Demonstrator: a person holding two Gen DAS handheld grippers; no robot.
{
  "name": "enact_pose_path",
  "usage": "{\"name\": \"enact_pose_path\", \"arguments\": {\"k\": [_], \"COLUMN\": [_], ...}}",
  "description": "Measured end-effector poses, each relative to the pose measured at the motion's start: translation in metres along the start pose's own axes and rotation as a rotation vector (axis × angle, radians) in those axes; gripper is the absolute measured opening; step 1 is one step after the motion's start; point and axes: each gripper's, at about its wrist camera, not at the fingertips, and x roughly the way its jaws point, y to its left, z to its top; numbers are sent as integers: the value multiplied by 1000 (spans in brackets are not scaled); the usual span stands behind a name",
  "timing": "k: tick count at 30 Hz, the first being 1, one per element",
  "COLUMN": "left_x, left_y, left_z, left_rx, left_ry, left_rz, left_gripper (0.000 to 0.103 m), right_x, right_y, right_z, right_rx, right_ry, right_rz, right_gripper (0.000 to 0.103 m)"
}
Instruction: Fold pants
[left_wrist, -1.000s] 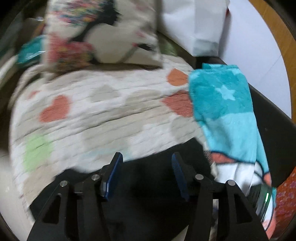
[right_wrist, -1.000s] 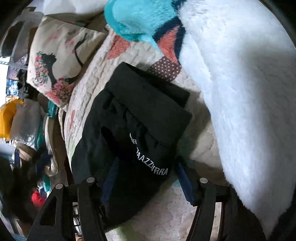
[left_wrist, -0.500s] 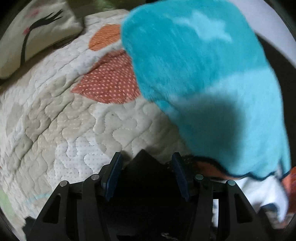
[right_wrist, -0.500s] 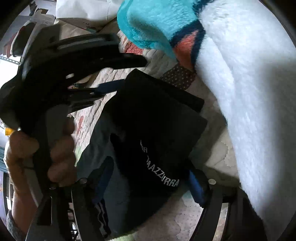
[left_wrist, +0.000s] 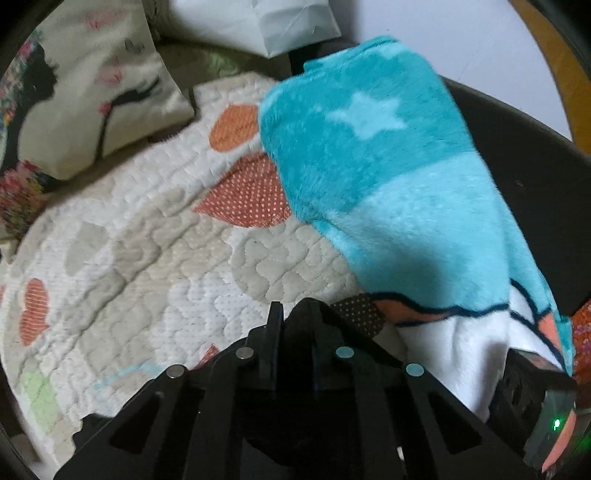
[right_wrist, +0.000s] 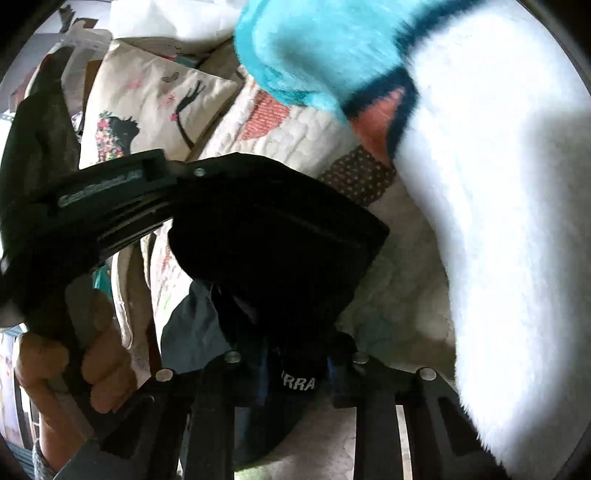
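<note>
Both tongs (left_wrist: 295, 332) (right_wrist: 295, 369) on black pants (right_wrist: 280, 236)

A quilted bedcover (left_wrist: 155, 258) in cream and grey, patched with orange and red dotted hearts, spreads across the scene. A cream cushion (left_wrist: 92, 96) printed with a dark figure and flowers lies at its far left edge. A fluffy turquoise blanket (left_wrist: 388, 177) with a pale star drapes over the right side, against a dark curved frame (left_wrist: 535, 177). Behind stands a white wall (left_wrist: 443, 40) beside a wooden edge (left_wrist: 550, 62). Clutter at the left is blurred.
</note>
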Motion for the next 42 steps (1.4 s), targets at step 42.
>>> {"name": "enact_pose_path", "arguments": {"k": [42], "left_x": [-142], "left_y": [214], "left_z": [-219], "left_rx": [-623], "left_ry": [-302], "left_rz": [-131], "left_gripper": [10], "right_x": [19], "right_y": [189], "right_z": [-172], "right_rx": [-1050], "right_ry": [-17], "right_rz": [-36], "right_gripper": [24]}}
